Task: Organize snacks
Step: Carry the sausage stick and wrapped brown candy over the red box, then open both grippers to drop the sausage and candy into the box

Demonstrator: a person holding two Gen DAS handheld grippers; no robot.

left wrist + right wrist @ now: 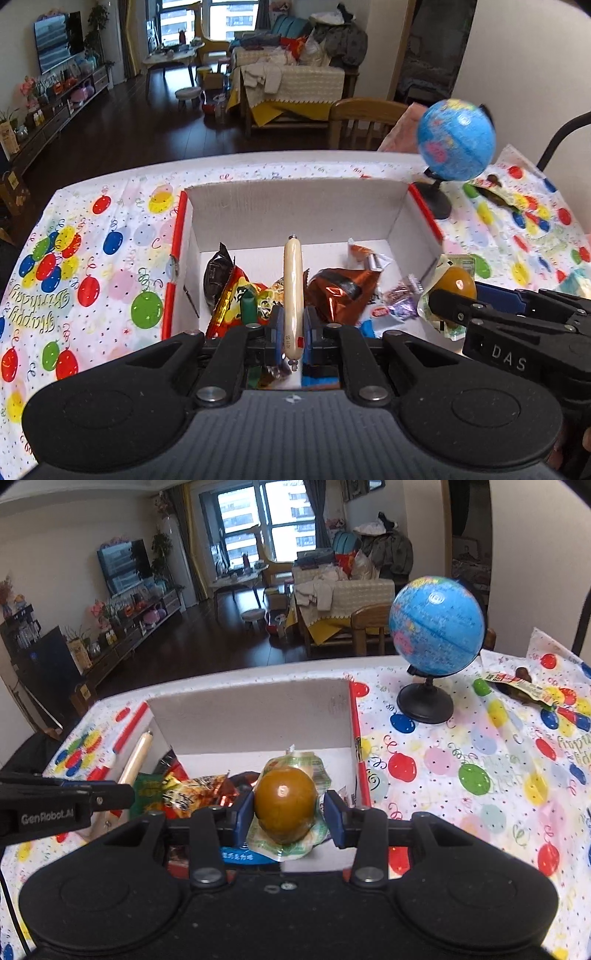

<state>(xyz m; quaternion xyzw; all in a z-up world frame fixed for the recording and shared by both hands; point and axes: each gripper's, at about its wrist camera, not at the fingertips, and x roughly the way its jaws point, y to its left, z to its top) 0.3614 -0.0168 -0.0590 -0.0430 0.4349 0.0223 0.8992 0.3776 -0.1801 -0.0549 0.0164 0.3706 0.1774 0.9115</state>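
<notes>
Open cardboard box (295, 206) with red outer sides sits on a balloon-print birthday tablecloth (110, 258). Inside on its white floor: mixed wrapped snacks, among them a dark pouch (218, 275), a red-yellow packet (236, 295), a copper foil bag (343, 291) and small purple-wrapped candies (400, 299). Left gripper (293, 332) is clamped tight on a pale sausage stick (293, 288), held above the box contents. Right gripper (286, 812) squeezes a brown braised egg in clear vacuum pack (285, 805), over the box's right part. A blue globe (437, 626) on a black stand is just right of the box; one more snack packet (517, 688) lies beyond it on the cloth.
</notes>
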